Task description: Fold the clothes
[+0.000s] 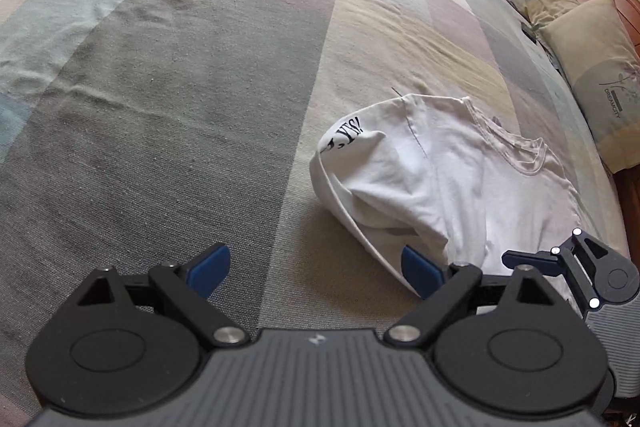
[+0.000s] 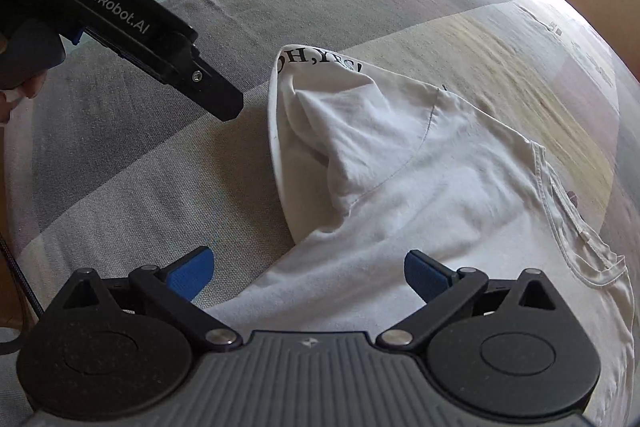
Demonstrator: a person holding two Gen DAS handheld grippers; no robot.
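A partly folded white T-shirt (image 2: 420,167) lies on the bed (image 1: 160,107) just ahead of both grippers' wide-spread, empty fingers (image 2: 424,277).

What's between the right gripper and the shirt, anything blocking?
Nothing visible. The right gripper has its jaws open directly over the near edge of the white T-shirt, with only bedspread beside it. The left gripper, also open, sits off to the shirt's left, out of that path.
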